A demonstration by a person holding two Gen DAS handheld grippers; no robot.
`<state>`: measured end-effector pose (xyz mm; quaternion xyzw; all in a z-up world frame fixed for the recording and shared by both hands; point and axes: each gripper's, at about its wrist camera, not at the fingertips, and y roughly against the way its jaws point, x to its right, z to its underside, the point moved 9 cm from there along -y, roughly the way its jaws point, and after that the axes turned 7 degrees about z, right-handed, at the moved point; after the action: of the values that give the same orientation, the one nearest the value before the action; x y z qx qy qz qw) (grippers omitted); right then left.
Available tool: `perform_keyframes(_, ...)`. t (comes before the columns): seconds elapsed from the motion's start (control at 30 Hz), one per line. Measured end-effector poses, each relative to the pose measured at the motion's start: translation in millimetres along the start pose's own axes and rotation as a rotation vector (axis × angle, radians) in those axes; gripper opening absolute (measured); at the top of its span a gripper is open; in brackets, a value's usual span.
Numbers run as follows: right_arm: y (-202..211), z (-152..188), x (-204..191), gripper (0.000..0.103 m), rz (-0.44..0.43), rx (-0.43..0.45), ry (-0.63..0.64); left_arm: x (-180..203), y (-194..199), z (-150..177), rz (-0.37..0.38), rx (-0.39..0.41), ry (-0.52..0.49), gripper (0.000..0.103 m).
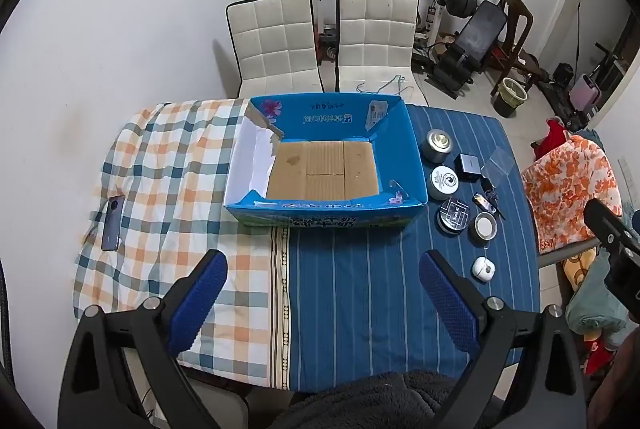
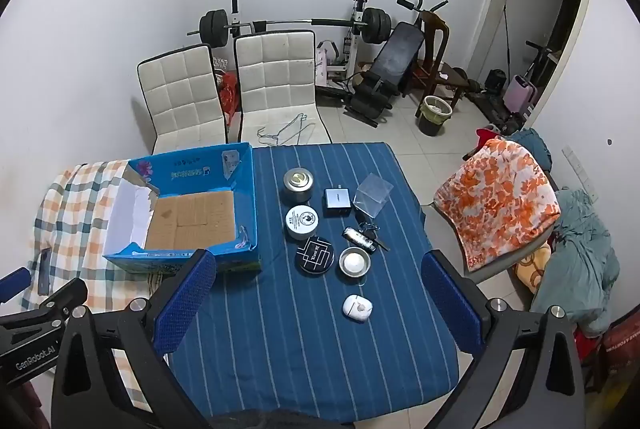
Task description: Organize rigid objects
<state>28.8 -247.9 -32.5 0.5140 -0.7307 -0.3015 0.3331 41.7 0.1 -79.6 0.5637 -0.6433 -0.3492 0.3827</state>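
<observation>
Hovering wide-spread over the striped cloth: left gripper (image 1: 322,303) facing the empty blue box (image 1: 414,153), waiting as the bin; right gripper (image 2: 320,309) framing the small white case (image 2: 357,307), nearest of the clustered tins (image 2: 302,221), likely for first pickup

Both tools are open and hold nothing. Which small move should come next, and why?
Probably lower the right tool toward the small white case. It is the nearest item, it lies apart from the others on the blue cloth, and the blue box has nothing in it yet.
</observation>
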Motion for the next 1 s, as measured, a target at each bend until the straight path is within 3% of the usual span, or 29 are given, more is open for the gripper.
perform_keyframes(1.0, 4.3, -3.2, -5.0, 0.103, -0.004, 0.002, 0.004, 0.7, 0.8, -1.2, -0.008, 0.011, -0.006, 0.098)
